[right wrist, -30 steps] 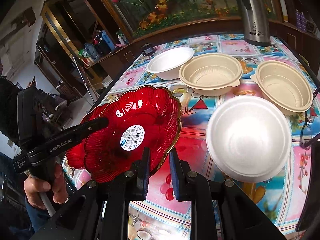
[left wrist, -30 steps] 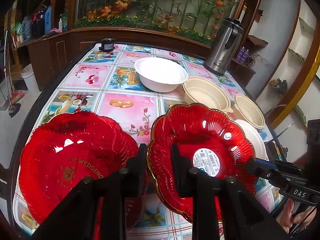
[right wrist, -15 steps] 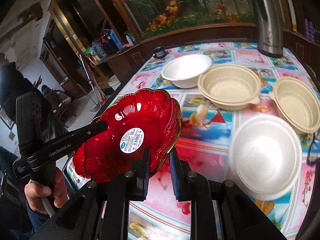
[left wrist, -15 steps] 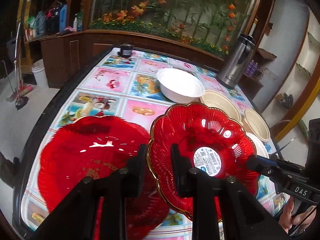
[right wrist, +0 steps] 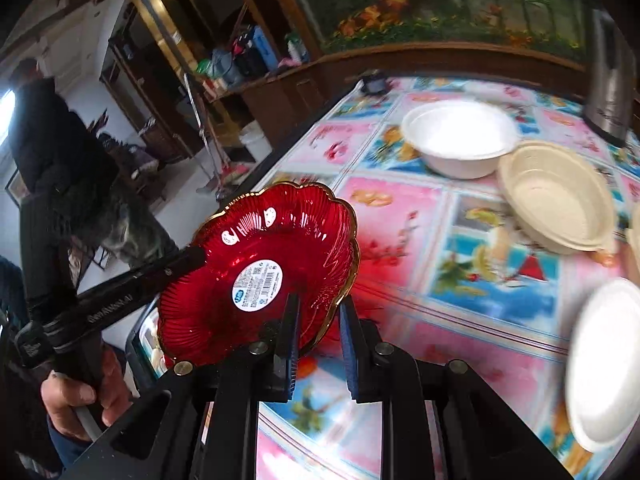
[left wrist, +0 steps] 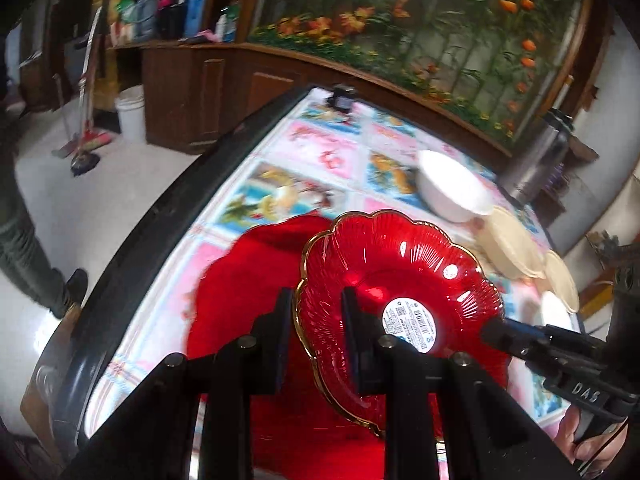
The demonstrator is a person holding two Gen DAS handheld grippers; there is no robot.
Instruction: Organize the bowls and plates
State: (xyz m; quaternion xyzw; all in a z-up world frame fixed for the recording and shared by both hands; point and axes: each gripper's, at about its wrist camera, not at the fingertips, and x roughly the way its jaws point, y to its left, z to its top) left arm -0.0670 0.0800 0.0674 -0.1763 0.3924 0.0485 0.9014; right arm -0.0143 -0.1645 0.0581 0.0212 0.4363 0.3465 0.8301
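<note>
A red glass plate [left wrist: 400, 272] with a gold rim and a white sticker hangs tilted above the table, held from two sides. My left gripper [left wrist: 316, 300] is shut on its left rim. On the opposite rim my right gripper [right wrist: 320, 304] is shut too, with the same plate [right wrist: 256, 240] spreading to its left. Each view shows the other gripper's fingers on the far rim. Under the held plate a second, larger red plate [left wrist: 240, 288] lies flat on the table, partly hidden.
Farther back on the patterned tablecloth [right wrist: 400, 208] stand a white bowl [right wrist: 456, 136], a beige bowl [right wrist: 556, 196] and a white bowl [right wrist: 604, 360] at the right edge. A steel thermos [right wrist: 608, 72] stands at the back right. The table's black edge [left wrist: 160, 220] runs left; a person [right wrist: 44, 132] stands beyond it.
Both grippers have carried the gold-rimmed plate leftwards, so it now overlaps the flat red plate. The bowls have slid to the right in both views.
</note>
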